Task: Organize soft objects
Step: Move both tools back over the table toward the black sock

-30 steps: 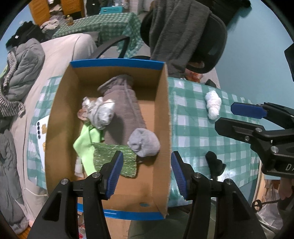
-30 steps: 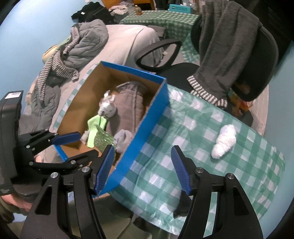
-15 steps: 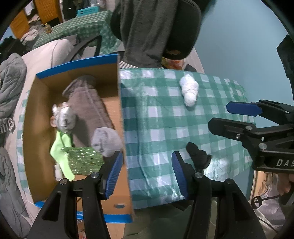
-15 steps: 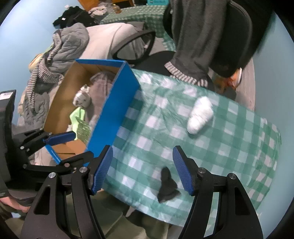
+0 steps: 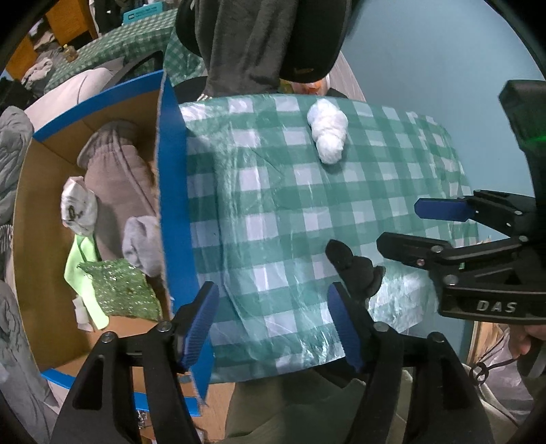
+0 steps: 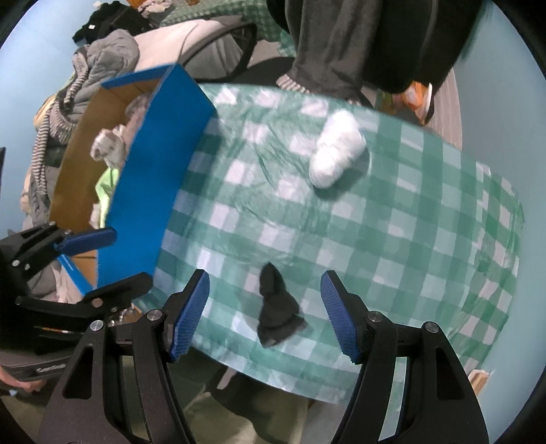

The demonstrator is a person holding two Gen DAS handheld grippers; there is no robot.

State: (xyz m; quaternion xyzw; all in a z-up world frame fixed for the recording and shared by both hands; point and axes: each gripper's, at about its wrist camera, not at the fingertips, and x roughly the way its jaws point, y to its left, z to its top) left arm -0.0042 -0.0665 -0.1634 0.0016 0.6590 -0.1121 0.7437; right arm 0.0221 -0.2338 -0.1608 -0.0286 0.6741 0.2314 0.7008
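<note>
Grippers, both wide open and empty, are being swung off box (image 5: 172, 191) | right gripper (image 6: 266, 312) is being lined over black sock (image 6: 276, 307) | left gripper (image 5: 273, 321) is being held beside | white sock (image 6: 336, 150) is being left waiting

Table (image 6: 426, 218): box (image 6: 160, 177) at left holding clothes (image 5: 116, 191); sock bundle (image 6: 338, 150) far side; sock (image 6: 276, 307) near edge.

Setting: a lived-in home room, cluttered with clothing.
Walls: pale blue wall (image 5: 426, 68), right of the frame.
Table covering: green-and-white checked plastic cloth (image 5: 273, 205), centre; a second checked table (image 5: 136, 44) stood upper left.
Seating: office chair (image 6: 426, 41) draped with a grey garment (image 6: 327, 41), top centre.
Laundry: grey jacket (image 6: 109, 58) and striped knit (image 6: 44, 136) heaped at left.
Furniture: wooden cabinet (image 5: 71, 17), top left corner.
</note>
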